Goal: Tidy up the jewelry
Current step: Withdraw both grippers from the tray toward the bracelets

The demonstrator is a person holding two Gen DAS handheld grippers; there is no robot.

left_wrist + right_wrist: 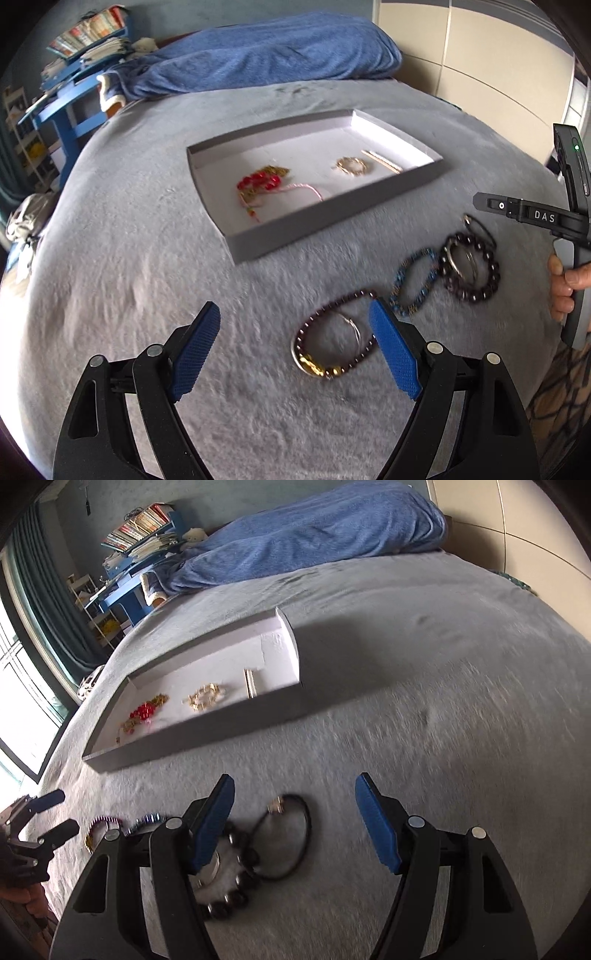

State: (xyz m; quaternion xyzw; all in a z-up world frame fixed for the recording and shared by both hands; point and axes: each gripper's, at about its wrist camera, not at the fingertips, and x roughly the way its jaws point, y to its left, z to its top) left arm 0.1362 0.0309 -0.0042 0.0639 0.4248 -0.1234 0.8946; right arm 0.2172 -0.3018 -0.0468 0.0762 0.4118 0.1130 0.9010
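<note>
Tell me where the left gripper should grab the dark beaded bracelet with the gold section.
Grip the dark beaded bracelet across its bare far bead strand, coming straight down with the open left gripper. It lies flat on the blanket, and a thin ring overlaps its right side.

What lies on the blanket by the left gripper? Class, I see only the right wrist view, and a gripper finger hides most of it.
Observer: A dark beaded bracelet with a gold clasp, just ahead of the open left gripper, close to its right finger.
Operator: Anything between that and the big black beads?
Observer: A blue beaded bracelet, a full loop beside the black bead bracelet.
Operator: And next to the red beads?
Observer: A pink cord trails from the red beads across the floor of the tray.
</note>
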